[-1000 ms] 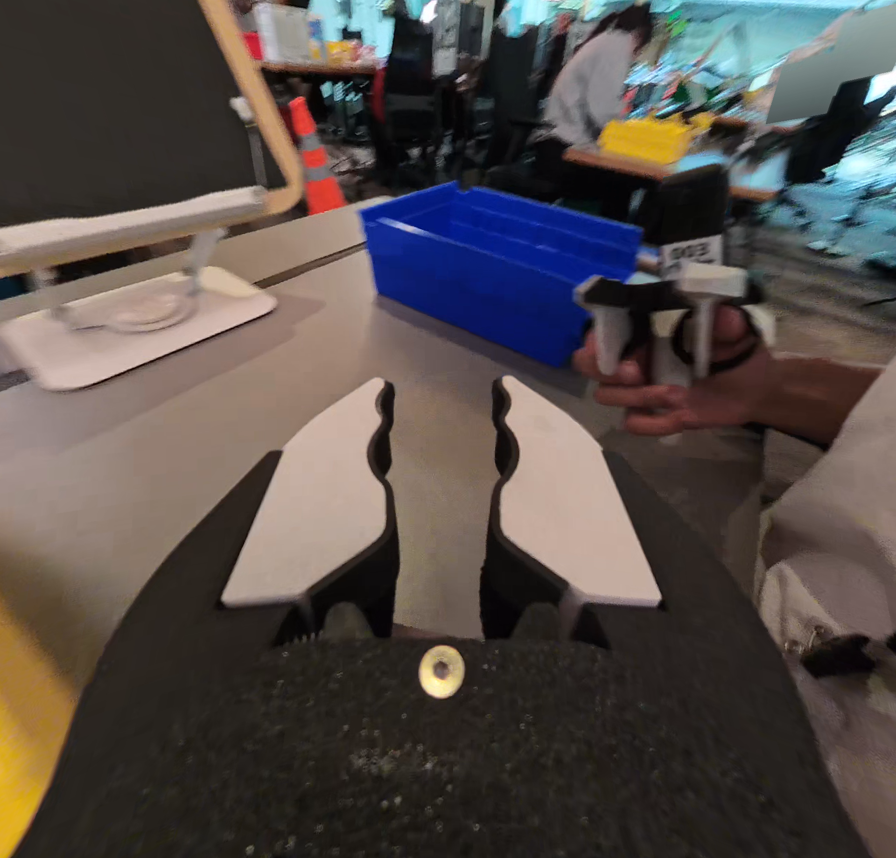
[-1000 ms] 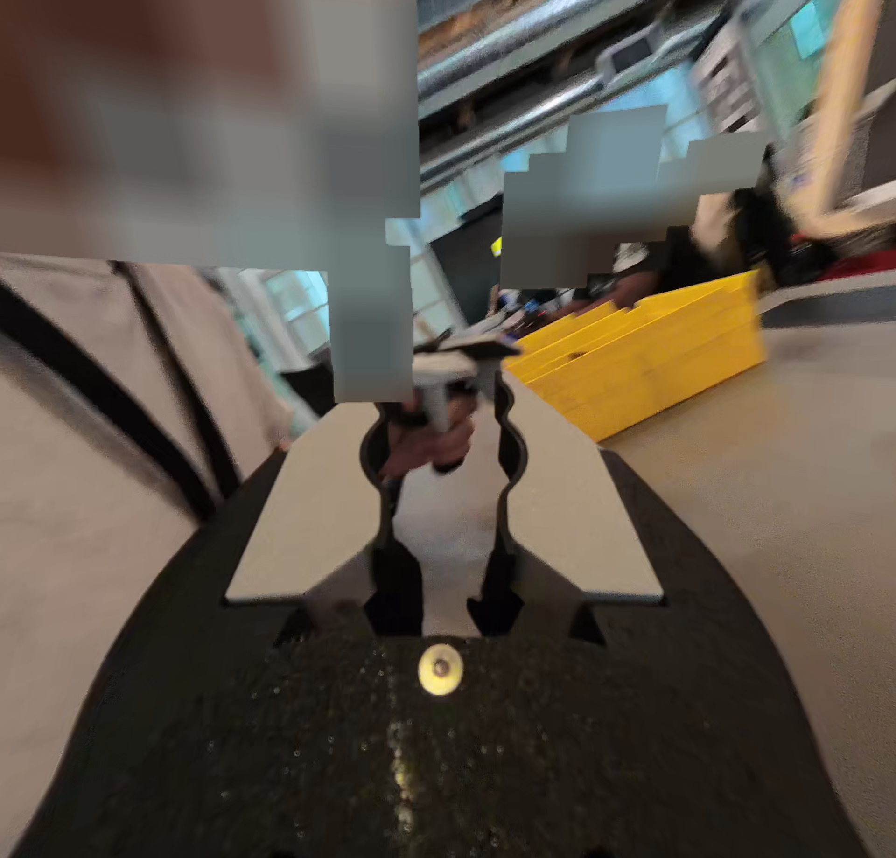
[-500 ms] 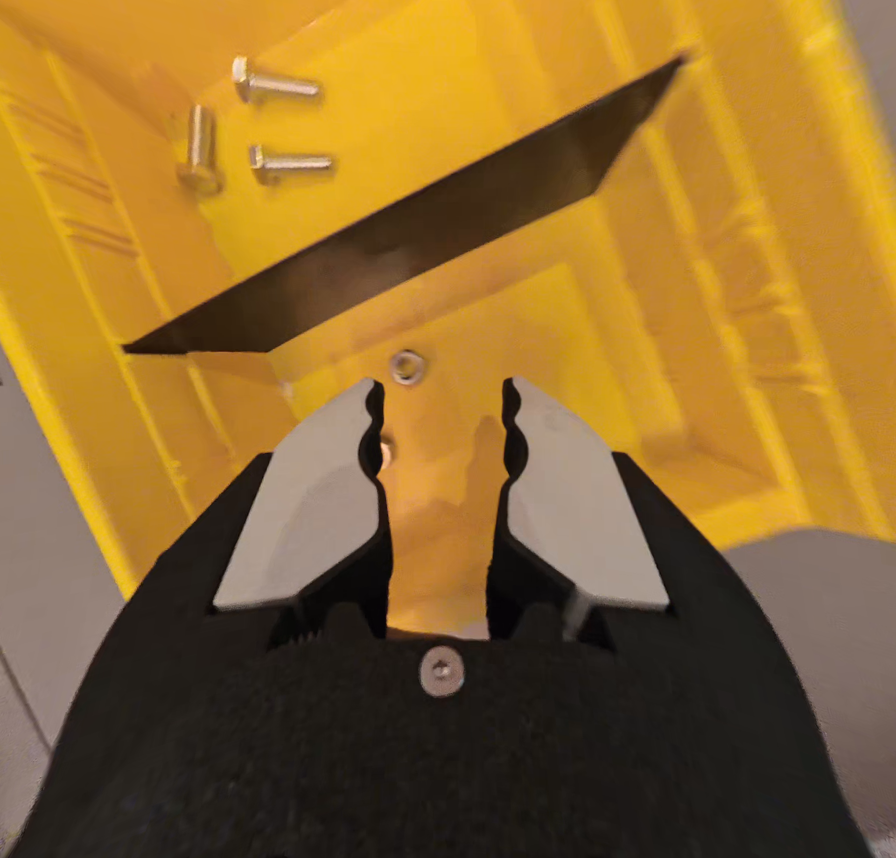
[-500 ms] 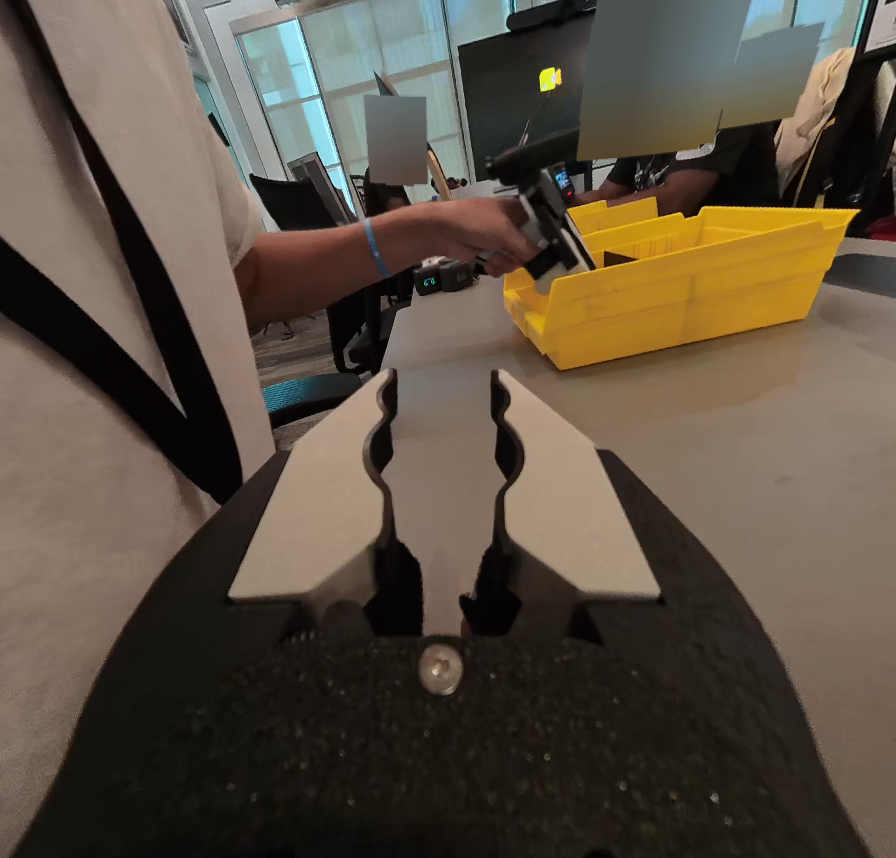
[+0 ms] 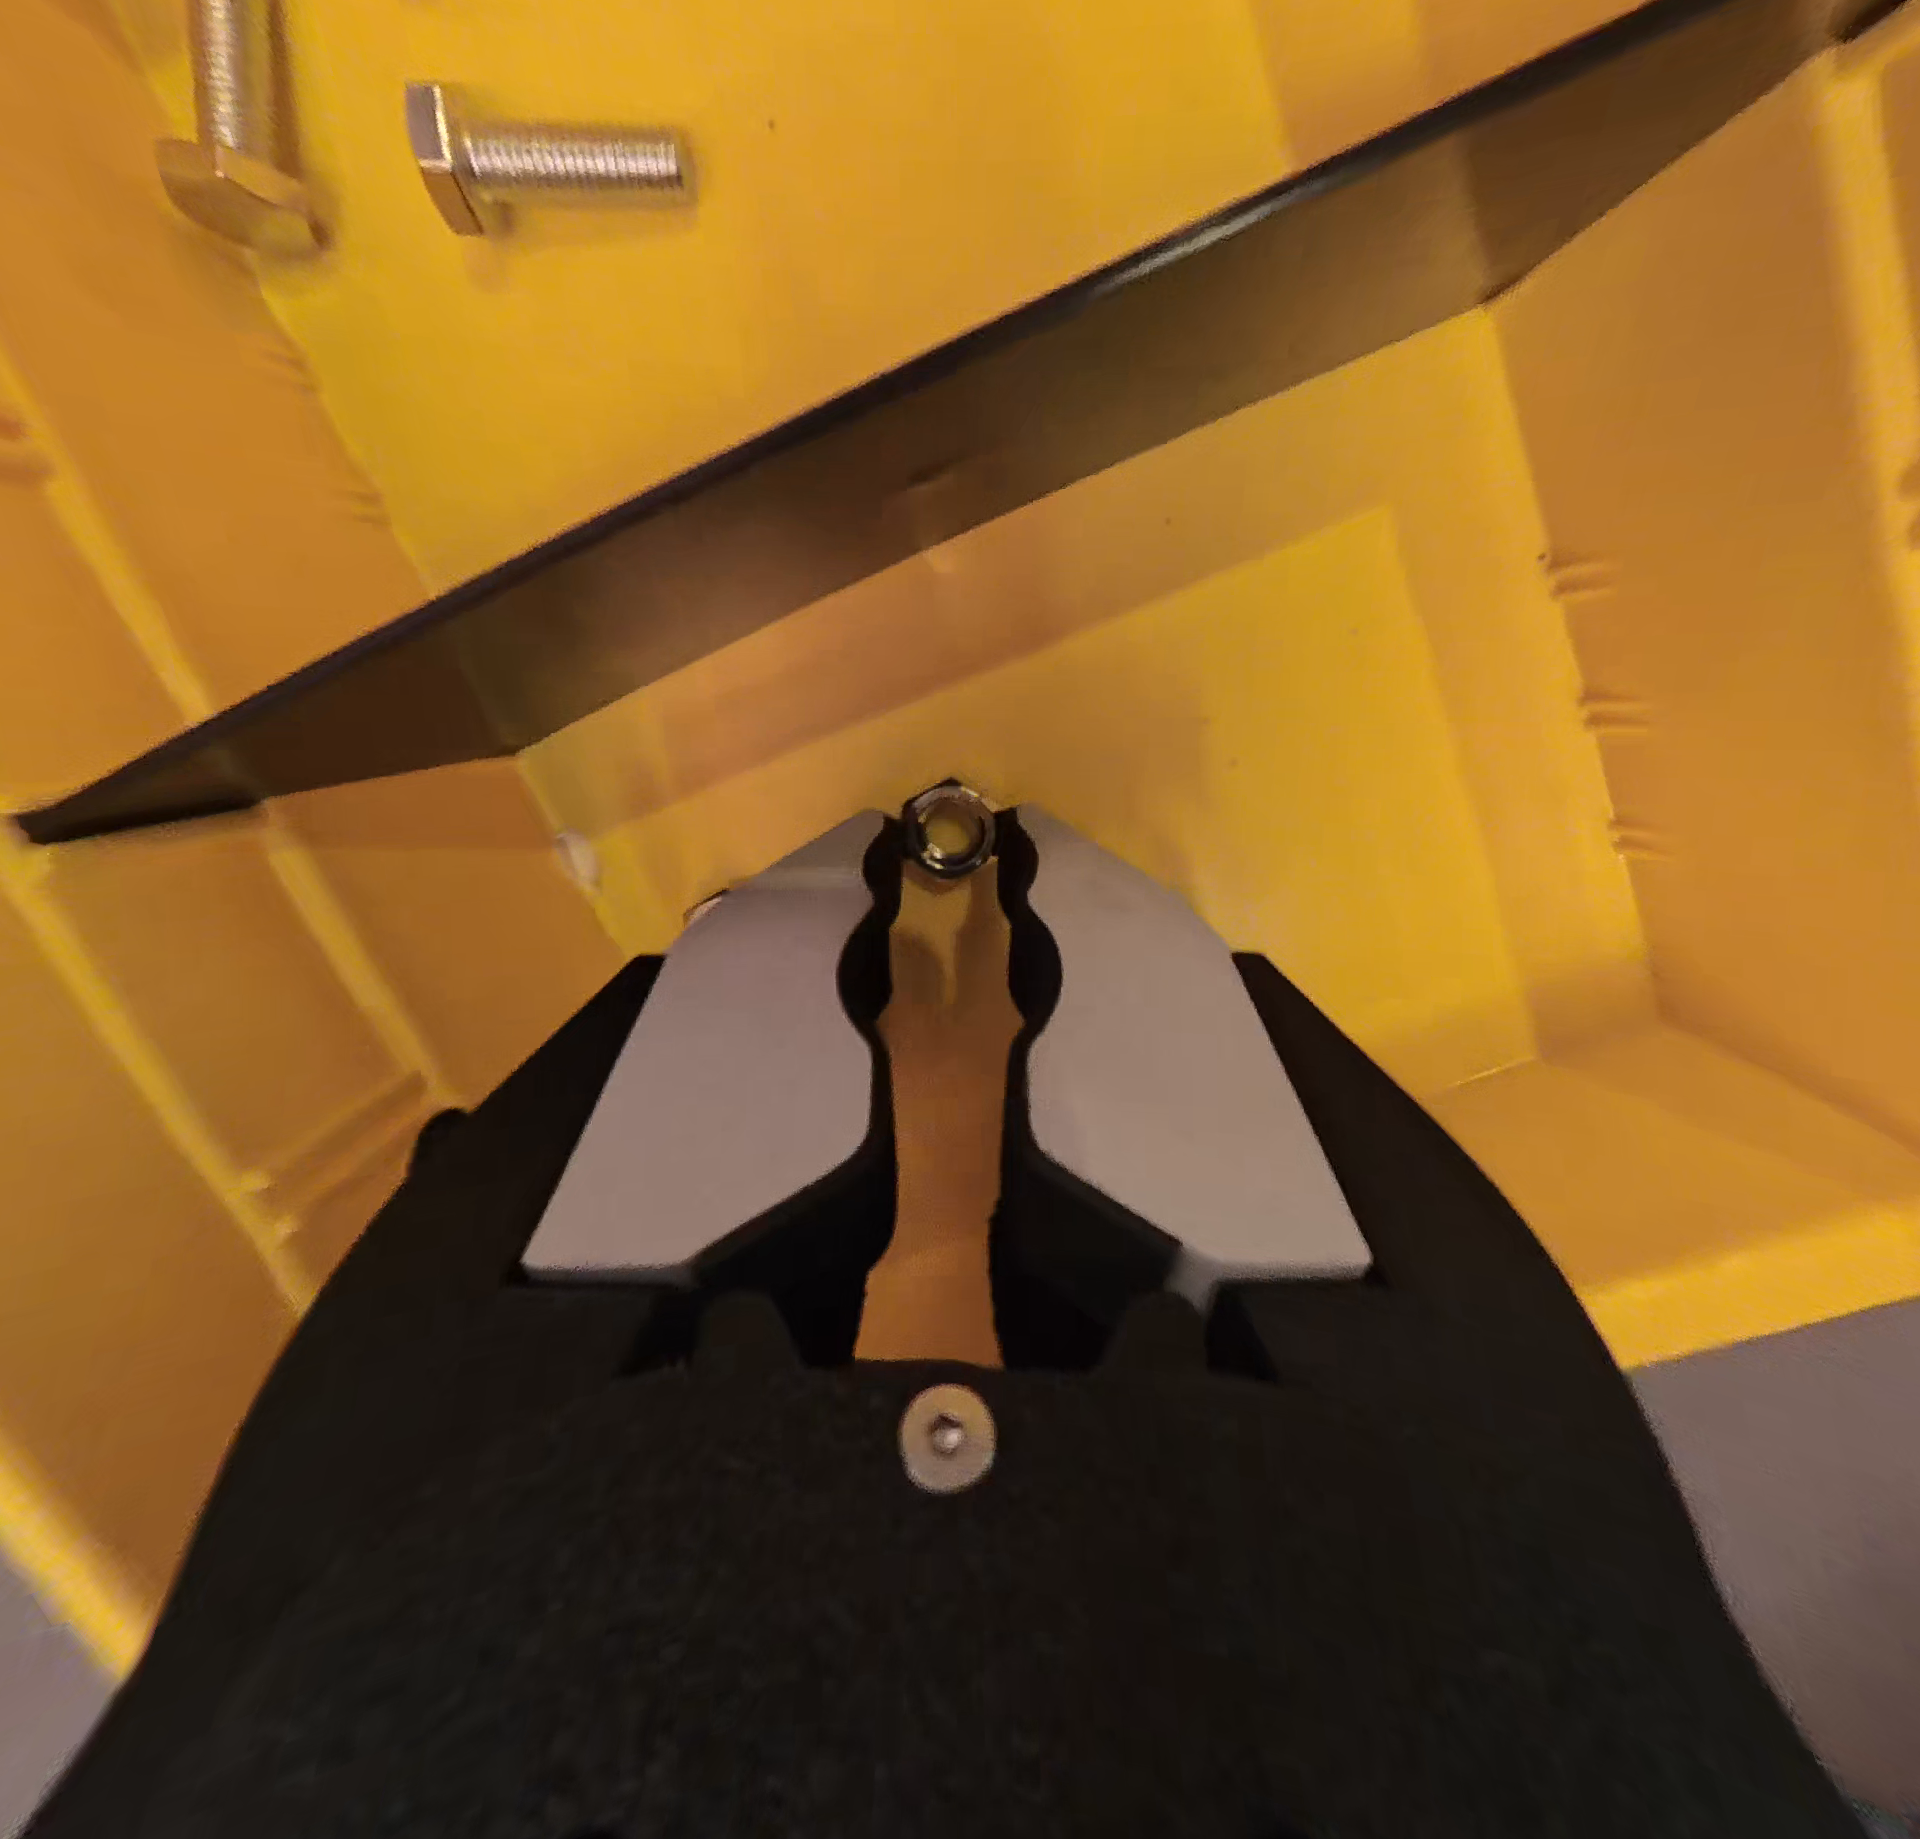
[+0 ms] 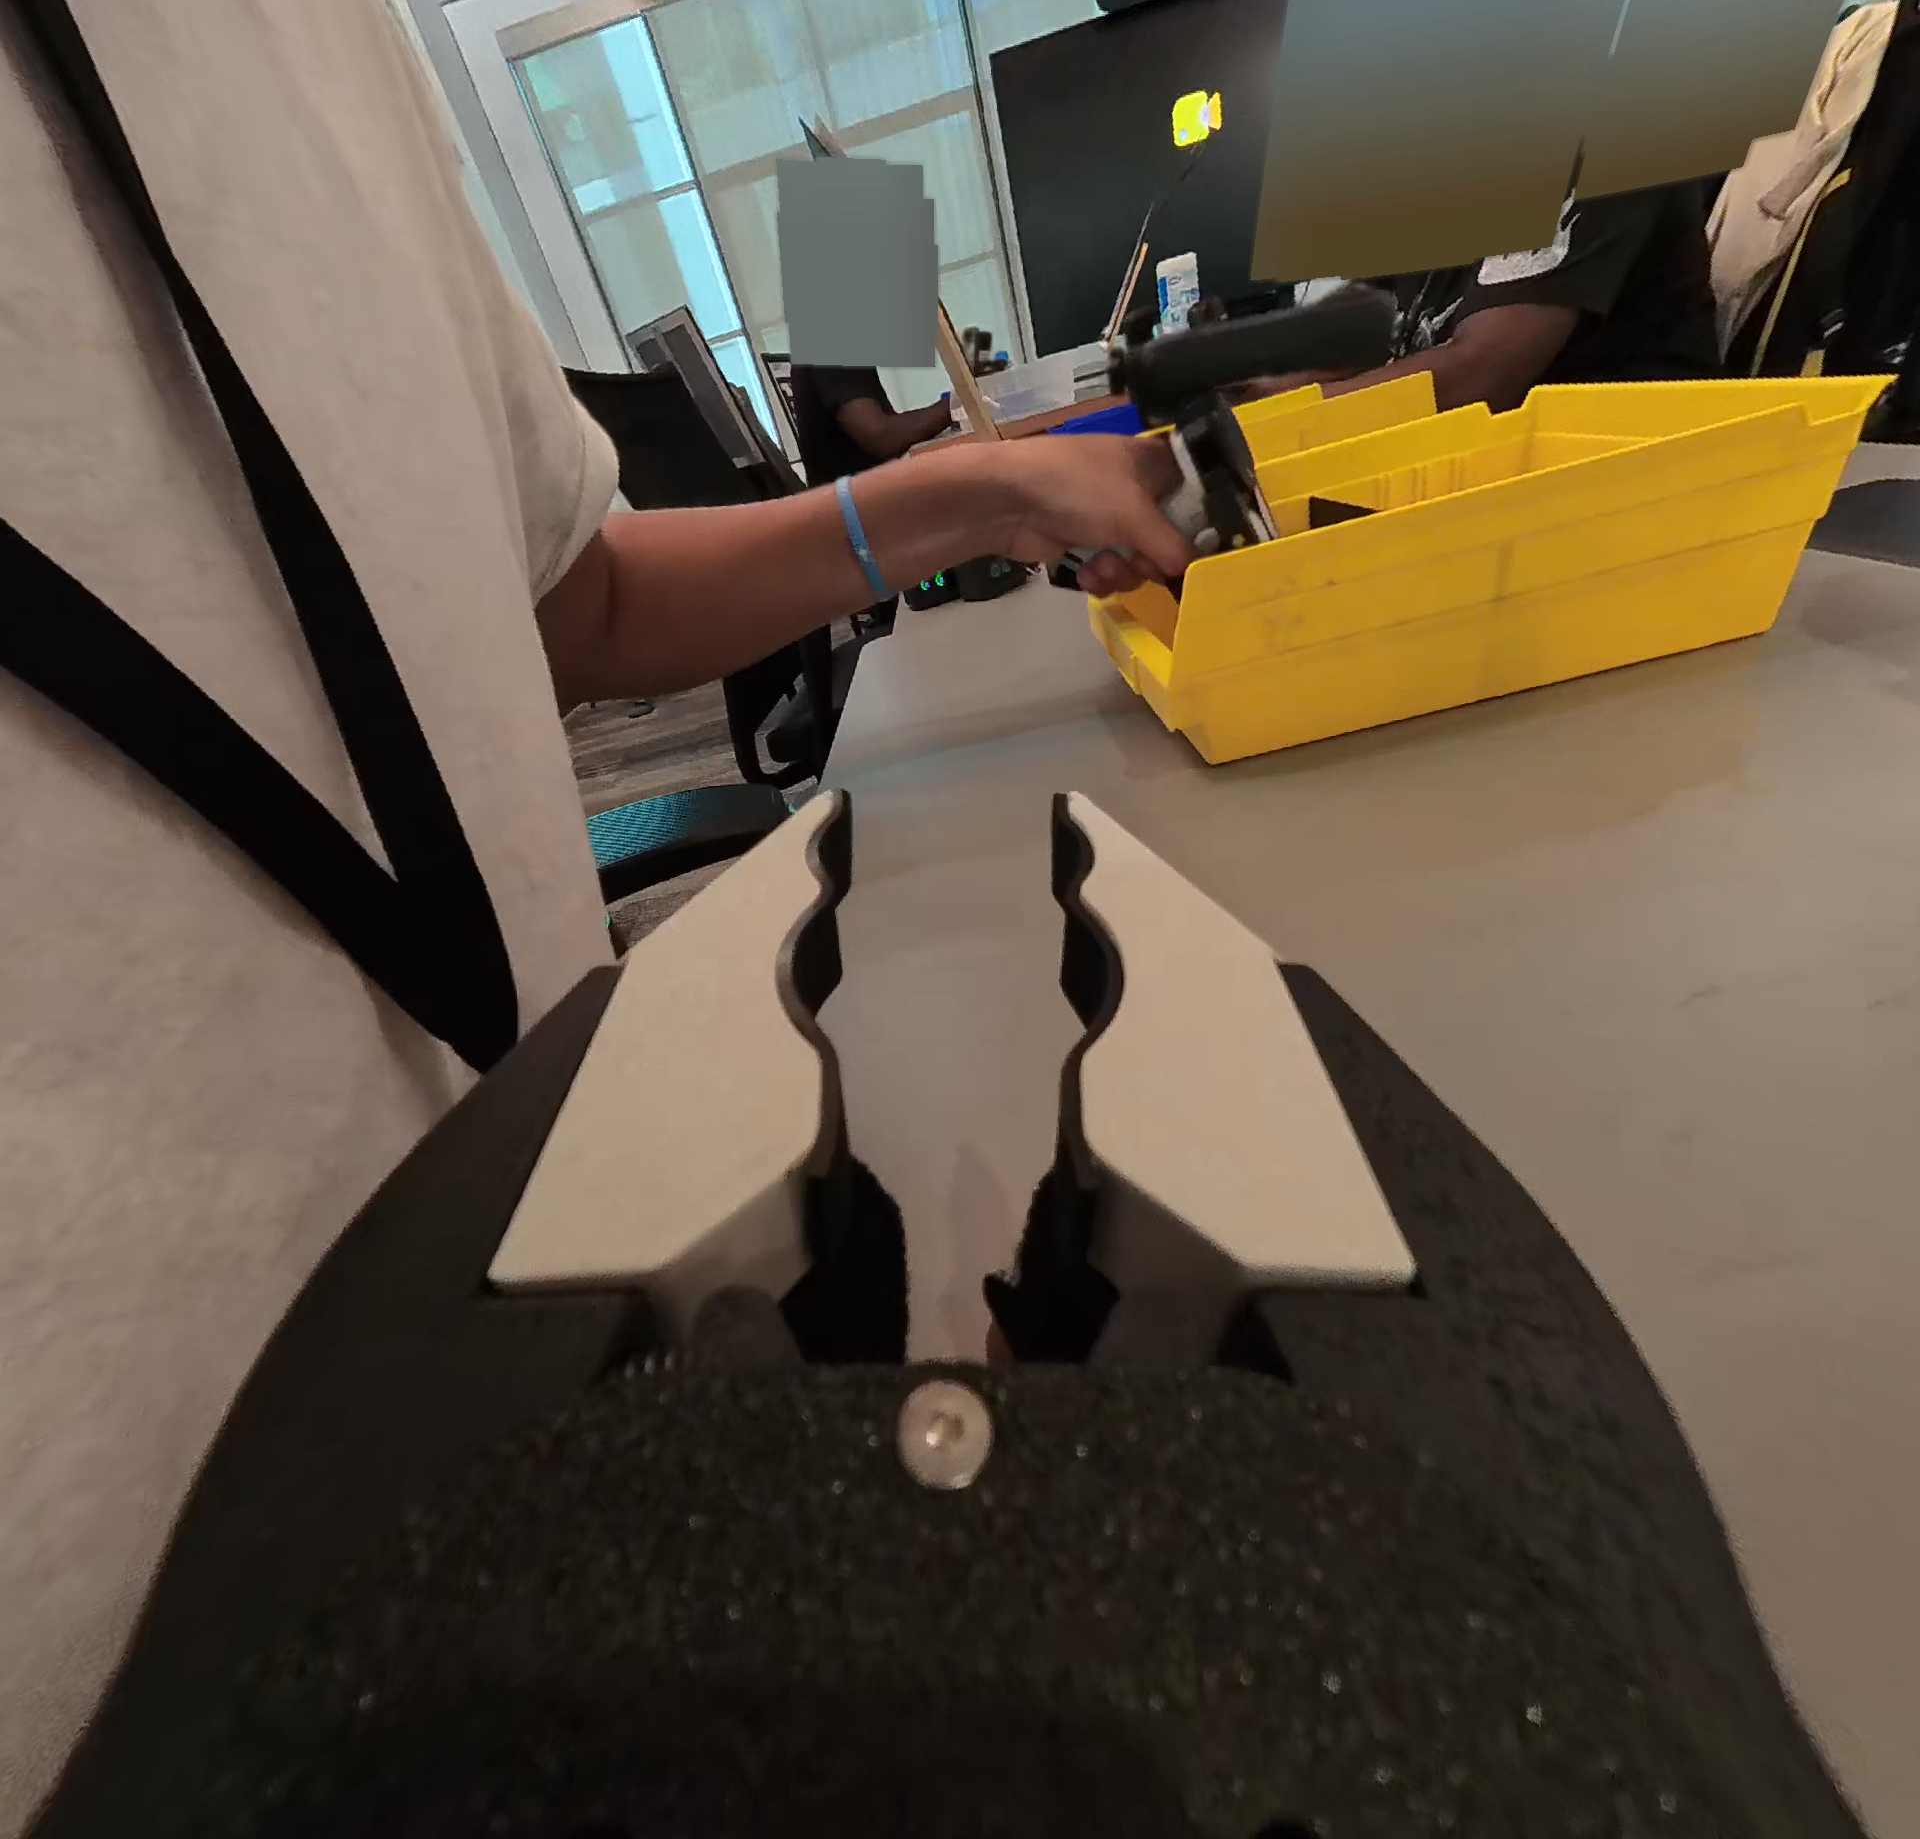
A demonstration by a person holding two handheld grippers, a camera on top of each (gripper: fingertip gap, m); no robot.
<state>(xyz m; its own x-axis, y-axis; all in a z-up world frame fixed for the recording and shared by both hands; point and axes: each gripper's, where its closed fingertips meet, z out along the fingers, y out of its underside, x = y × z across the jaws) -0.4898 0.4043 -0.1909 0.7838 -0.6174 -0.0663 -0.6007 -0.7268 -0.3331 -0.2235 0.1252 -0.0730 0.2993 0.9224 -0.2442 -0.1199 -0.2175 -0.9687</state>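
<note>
Steel nut [image 5: 948, 833] sits pinched at the tips of the left gripper [image 5: 948, 839] inside the yellow bin [image 5: 1351, 750], 2 bolts [image 5: 551, 163] at 11 o'clock, while the right gripper [image 6: 951, 823] hangs open over the table [image 6: 1455, 958]

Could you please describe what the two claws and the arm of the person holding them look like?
Both the left claw and the right claw have pale grey, wedge-shaped fingers with wavy black inner pads, on a rough black body with a silver screw. The person wears a cream short-sleeved shirt, a black strap and a blue wristband. No cables show.
</note>
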